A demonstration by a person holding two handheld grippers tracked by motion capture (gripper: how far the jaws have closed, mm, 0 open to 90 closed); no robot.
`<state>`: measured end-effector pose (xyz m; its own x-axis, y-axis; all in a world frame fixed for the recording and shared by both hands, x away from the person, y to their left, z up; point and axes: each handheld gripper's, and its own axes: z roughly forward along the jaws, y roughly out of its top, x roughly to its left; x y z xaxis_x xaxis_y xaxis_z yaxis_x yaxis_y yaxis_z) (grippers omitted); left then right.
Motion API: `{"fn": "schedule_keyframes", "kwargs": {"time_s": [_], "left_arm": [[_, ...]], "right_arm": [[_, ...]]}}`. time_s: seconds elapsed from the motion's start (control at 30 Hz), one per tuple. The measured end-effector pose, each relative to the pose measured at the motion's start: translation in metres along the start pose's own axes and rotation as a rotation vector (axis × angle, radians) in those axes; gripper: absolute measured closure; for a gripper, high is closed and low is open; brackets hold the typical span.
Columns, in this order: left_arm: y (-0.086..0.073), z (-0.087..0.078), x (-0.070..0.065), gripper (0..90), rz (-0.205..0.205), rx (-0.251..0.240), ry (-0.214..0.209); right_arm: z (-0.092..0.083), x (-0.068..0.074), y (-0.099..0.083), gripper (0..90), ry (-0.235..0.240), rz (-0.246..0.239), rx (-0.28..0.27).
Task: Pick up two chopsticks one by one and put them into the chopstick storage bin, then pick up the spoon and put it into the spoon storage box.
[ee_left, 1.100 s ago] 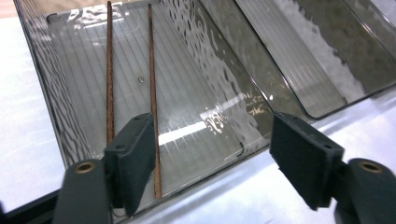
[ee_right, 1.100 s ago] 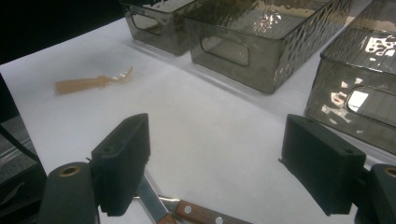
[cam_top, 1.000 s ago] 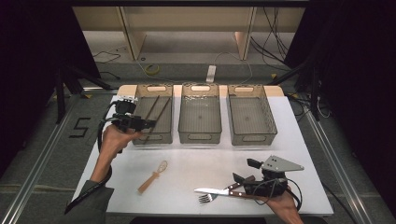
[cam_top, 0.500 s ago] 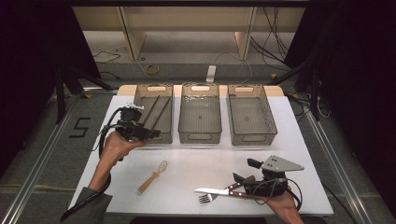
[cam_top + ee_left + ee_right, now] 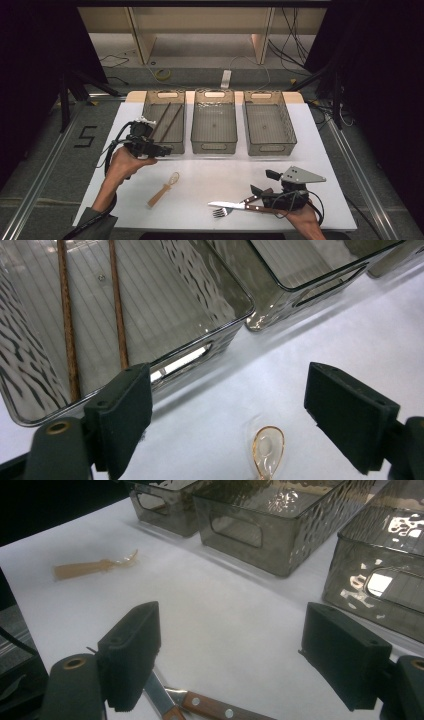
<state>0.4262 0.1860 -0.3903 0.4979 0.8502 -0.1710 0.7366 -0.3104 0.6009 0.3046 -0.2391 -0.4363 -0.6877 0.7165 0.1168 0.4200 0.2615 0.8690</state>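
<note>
While both grippers have their jaws spread and hold nothing, the white desk [image 5: 310, 150] carries three smoky plastic bins [image 5: 215, 125] in one row. Two brown chopsticks [image 5: 167, 121] lie inside the left bin. One amber plastic spoon [image 5: 162, 190] lies on the desk, just below the left gripper [image 5: 157, 149]. One knife [image 5: 235, 205] and one fork [image 5: 225, 213], both with wooden handles, lie together under the right gripper [image 5: 262, 192]. A number "5" [image 5: 86, 136] is marked on the floor at the left.
</note>
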Motion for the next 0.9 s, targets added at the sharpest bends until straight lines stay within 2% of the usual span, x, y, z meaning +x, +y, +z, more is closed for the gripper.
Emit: {"fn": "schedule_keyframes", "kwargs": {"time_s": [0.57,0.9], "left_arm": [[-0.023,0.006,-0.007,15.5,0.009,0.085,-0.005],[-0.033,0.012,-0.008,15.4,0.023,0.147,0.018]], "right_arm": [[0.0,0.0,0.0,24.4,-0.007,-0.003,-0.002],[0.0,0.0,0.0,24.4,-0.009,-0.002,-0.003]]}}
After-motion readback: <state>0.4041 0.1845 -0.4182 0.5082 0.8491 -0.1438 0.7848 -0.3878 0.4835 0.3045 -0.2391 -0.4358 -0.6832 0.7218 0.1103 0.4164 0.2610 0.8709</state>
